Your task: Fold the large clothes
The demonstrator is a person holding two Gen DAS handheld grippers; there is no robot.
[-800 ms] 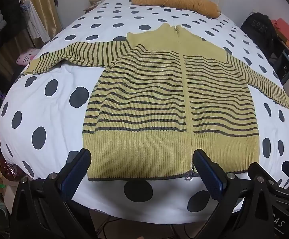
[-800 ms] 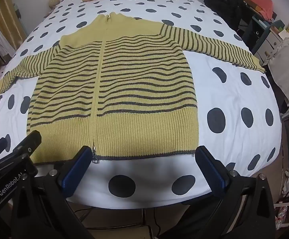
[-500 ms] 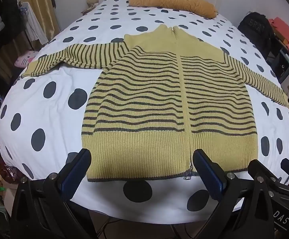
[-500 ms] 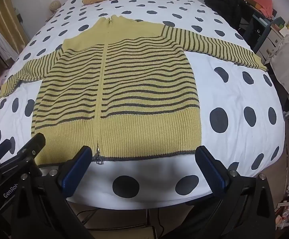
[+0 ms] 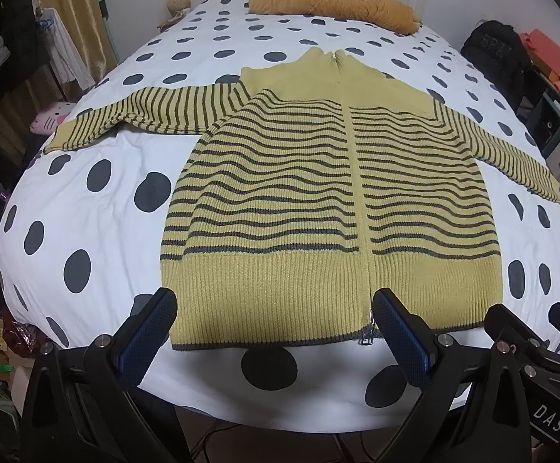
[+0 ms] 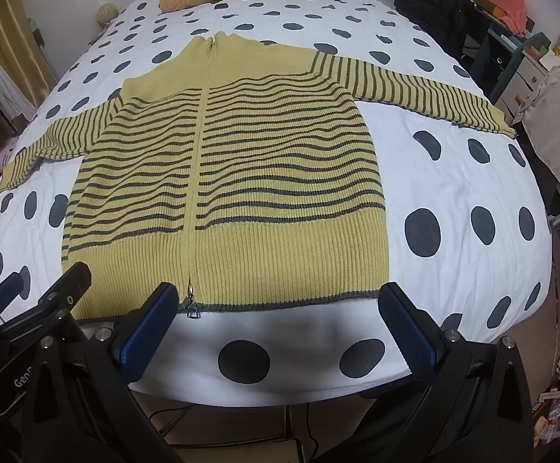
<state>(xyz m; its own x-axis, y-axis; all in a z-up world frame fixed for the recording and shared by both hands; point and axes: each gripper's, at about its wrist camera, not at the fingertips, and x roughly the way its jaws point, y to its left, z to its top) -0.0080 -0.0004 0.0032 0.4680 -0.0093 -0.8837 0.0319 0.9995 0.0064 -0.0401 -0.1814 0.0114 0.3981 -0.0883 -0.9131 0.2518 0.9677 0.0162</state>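
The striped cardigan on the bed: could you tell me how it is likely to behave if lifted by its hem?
The cardigan looks like thick ribbed knit, so it will probably droop and stretch rather than hold shape. Its spread sleeves would likely trail behind. The zip pull hangs loose at the hem and may swing or snag.

The left claw's finger (image 6: 64, 289) hides the cardigan's (image 6: 241, 177) near left hem corner.
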